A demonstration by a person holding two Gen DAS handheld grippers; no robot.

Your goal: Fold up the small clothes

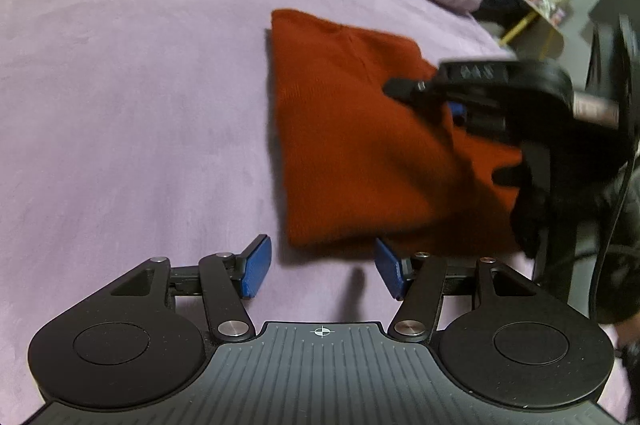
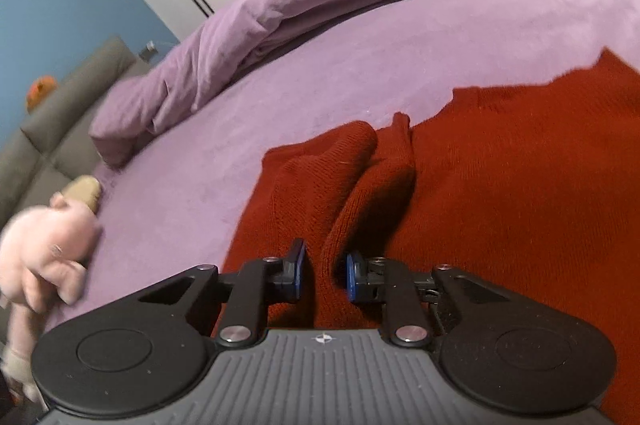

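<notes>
Our left gripper [image 1: 322, 267] hovers with its blue pads apart and empty, just short of the near edge of the red knitted garment [image 1: 360, 145], which lies partly folded on the lilac bedspread [image 1: 140, 85]. To the right, our right gripper [image 2: 323, 275] has its pads nearly together, pinching a raised fold of that knit.

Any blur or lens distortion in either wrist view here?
Left wrist view: the right gripper over the red garment is motion-smeared; the bed bulges from the fisheye. Right wrist view: the pink plush toy at the left edge is blurred; the garment stays fairly sharp.
</notes>
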